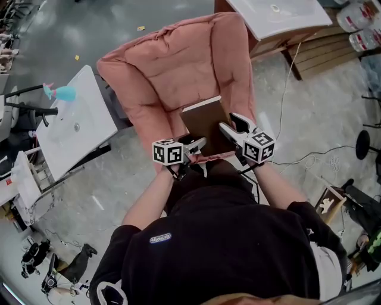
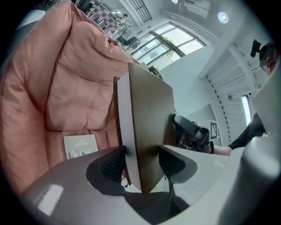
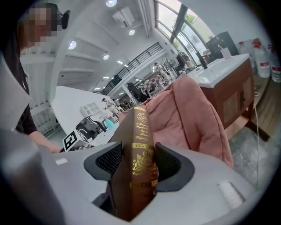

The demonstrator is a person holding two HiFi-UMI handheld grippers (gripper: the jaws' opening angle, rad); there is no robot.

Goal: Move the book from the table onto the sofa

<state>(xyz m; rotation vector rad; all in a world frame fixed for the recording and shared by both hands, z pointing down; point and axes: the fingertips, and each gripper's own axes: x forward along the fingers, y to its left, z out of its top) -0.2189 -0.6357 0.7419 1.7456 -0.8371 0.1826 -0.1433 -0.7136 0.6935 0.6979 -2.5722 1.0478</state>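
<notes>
A thick brown book [image 1: 206,124] with a gold-lettered spine [image 3: 140,162] hangs over the seat of the pink sofa [image 1: 172,71]. Both grippers clamp it from opposite sides. My left gripper [image 1: 196,145] is shut on the page edge [image 2: 125,132], and my right gripper [image 1: 229,128] is shut on the spine. In the left gripper view the book [image 2: 147,127] stands on edge between the jaws, with the right gripper [image 2: 191,132] beyond it. A thin pale booklet [image 2: 80,147] lies flat on the seat cushion [image 2: 74,101] below.
A white table [image 1: 74,125] stands to the sofa's left, with a teal object [image 1: 62,92] on it. Behind the sofa on the right is a white-topped wooden cabinet [image 1: 280,18]. Cables [image 1: 297,158] trail over the grey floor on the right.
</notes>
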